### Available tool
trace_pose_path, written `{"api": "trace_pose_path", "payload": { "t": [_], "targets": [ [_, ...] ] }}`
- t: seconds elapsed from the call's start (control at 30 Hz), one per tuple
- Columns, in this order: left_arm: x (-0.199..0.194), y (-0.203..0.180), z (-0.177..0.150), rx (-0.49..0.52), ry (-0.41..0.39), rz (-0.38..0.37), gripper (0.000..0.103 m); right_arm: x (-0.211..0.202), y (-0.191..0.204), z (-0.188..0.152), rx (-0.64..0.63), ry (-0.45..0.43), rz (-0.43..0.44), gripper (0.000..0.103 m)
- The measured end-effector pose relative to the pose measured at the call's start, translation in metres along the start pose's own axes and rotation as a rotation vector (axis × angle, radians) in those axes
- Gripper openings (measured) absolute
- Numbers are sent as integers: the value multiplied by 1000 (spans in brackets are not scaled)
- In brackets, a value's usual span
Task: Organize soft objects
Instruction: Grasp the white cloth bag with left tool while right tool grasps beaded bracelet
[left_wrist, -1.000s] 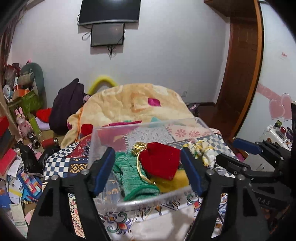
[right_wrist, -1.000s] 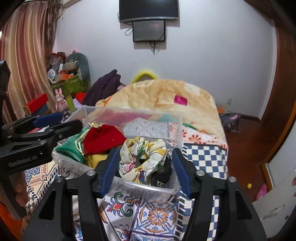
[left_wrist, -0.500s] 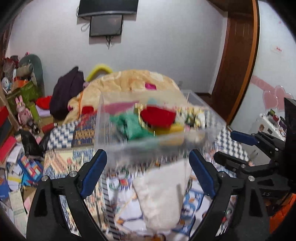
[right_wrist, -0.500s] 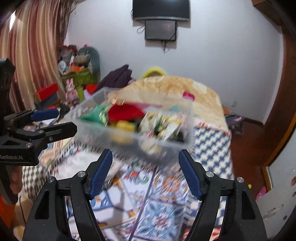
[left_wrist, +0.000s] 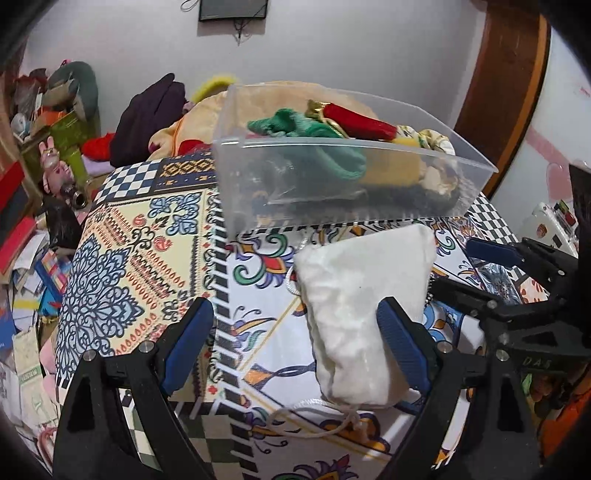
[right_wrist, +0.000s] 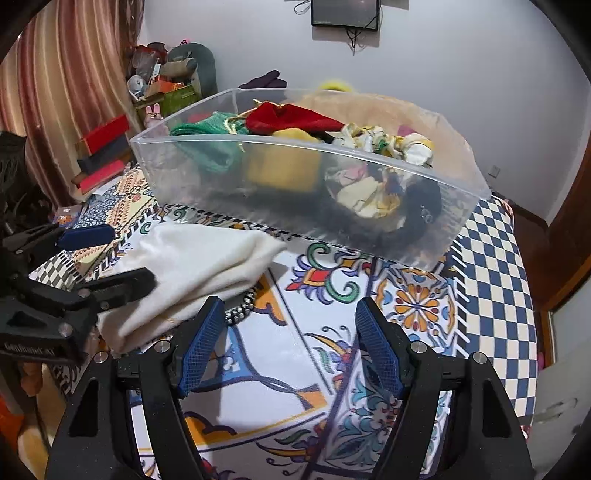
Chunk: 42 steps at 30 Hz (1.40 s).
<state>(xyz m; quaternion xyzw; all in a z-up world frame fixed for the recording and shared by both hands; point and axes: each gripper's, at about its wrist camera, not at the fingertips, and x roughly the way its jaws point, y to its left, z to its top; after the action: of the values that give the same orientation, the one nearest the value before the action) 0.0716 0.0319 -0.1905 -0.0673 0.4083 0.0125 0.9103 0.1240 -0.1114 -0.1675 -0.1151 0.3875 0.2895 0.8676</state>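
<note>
A clear plastic bin (left_wrist: 332, 184) (right_wrist: 295, 199) stands on the patterned bed cover. It holds a green knit piece (left_wrist: 295, 125) (right_wrist: 207, 147), a red pouch (left_wrist: 358, 122) (right_wrist: 288, 118), a yellow item (right_wrist: 284, 170), a floral scarf (right_wrist: 380, 147) and something black (right_wrist: 424, 199). A white drawstring bag (left_wrist: 362, 306) (right_wrist: 192, 273) lies in front of the bin. My left gripper (left_wrist: 295, 343) is open, low over the cover, its right finger beside the bag. My right gripper (right_wrist: 291, 347) is open and empty over the bare cover, right of the bag.
A black-and-white beaded cord (right_wrist: 242, 308) peeks from under the bag. A rumpled orange blanket (left_wrist: 258, 96) lies behind the bin. Clutter, boxes and toys (left_wrist: 40, 155) crowd the floor at the left. A wooden door (left_wrist: 506, 74) stands at the right.
Both grippers pulled back from the bin and lowered. The bin now stands farther ahead on the cover, and the white bag has come into full view between the grippers.
</note>
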Motion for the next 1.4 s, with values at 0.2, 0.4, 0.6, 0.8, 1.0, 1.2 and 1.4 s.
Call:
{"api": "trace_pose_path", "payload": {
  "t": [0.2, 0.4, 0.6, 0.8, 1.0, 1.2, 1.4],
  "targets": [
    [-4, 8, -1, 0, -12, 41, 91, -6, -24, -9, 68, 7, -63, 68],
    [-7, 22, 0, -51, -10, 28, 91, -19, -26, 0, 145, -40, 64, 68],
    [-18, 13, -4, -28, -19, -12, 91, -2, 14, 6, 33, -17, 84, 68],
    [-16, -6, -6, 10, -4, -72, 91, 15, 16, 9, -6, -9, 49, 66],
    [-2, -25, -8, 61, 20, -75, 55, 11, 9, 4, 2, -22, 46, 53],
    [-12, -19, -5, 47, -11, -57, 25, 5, 8, 1, -8, -31, 40, 50],
    [-38, -4, 3, 27, -87, -11, 22, 1, 0, 0, 10, -19, 41, 48]
  ]
}}
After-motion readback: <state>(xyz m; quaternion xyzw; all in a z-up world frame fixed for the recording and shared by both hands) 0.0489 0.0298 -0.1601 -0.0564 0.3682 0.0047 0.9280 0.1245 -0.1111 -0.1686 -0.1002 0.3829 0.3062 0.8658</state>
